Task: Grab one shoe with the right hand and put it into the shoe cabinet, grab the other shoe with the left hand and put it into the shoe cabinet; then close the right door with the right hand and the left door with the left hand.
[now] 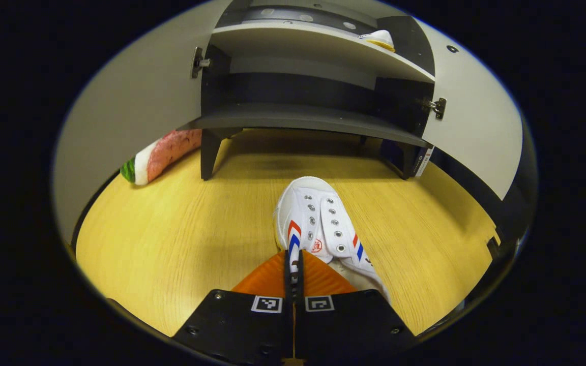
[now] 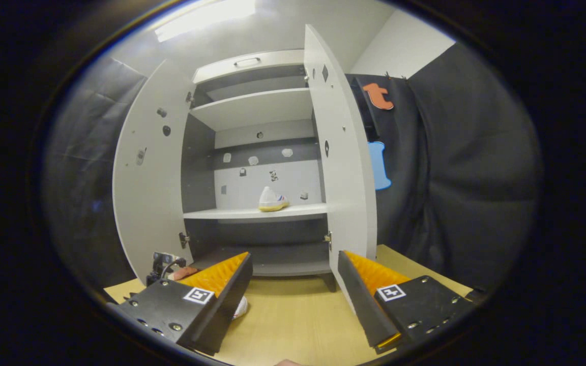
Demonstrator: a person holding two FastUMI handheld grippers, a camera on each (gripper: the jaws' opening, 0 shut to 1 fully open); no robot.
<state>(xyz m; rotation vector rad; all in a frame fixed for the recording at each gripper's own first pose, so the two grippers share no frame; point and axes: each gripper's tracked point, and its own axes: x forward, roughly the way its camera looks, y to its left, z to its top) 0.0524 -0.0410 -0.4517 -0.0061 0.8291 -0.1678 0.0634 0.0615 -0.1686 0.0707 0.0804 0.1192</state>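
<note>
Yellow wood-grain laminate forms the tabletop on which we find all items. In the left gripper view, the left gripper is clenched on the side wall of a white canvas sneaker with red and blue stripes; both fingers press together on that wall, and the sneaker's toe points towards the cabinet. Farther off stands the grey two-door shoe cabinet, both doors swung open. A watermelon-slice toy, red with a green rind, lies near the cabinet's left foot.

In the right gripper view, the right gripper is released, its fingers spread wide with nothing between them. Beyond it, we see a second white sneaker with a yellow sole resting on the cabinet's middle shelf, towards the right.
</note>
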